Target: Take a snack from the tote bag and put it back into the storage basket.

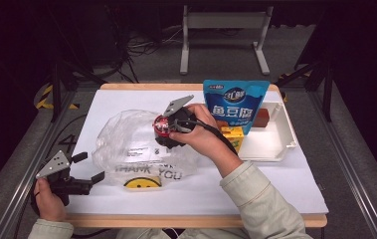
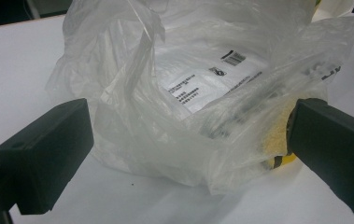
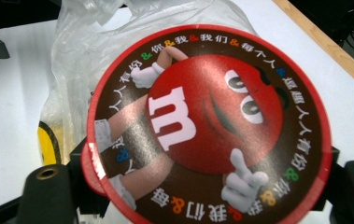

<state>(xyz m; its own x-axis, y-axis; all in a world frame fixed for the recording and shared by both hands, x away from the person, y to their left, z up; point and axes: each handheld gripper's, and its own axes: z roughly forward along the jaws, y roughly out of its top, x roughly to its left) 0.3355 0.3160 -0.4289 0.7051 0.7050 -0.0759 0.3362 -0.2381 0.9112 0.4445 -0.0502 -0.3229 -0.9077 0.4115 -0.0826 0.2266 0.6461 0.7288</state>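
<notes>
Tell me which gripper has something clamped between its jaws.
The right gripper, over the plastic bag, grips the red M&M's tub. The left gripper stands open beside the bag, holding nothing.

Beside the one white tray [image 1: 283, 130]: one clear plastic bag [image 1: 126, 142], one round red candy tin [image 1: 162, 126], one blue pouch [image 1: 235, 102], one yellow box [image 1: 232, 134], one brown block [image 1: 261, 118].

A white table [image 1: 275, 189] bears a clear plastic bag [image 1: 126, 144] just ahead of the left gripper [image 1: 89, 169]. A white tray [image 1: 280, 134] lies beyond the right gripper [image 1: 163, 130].
</notes>
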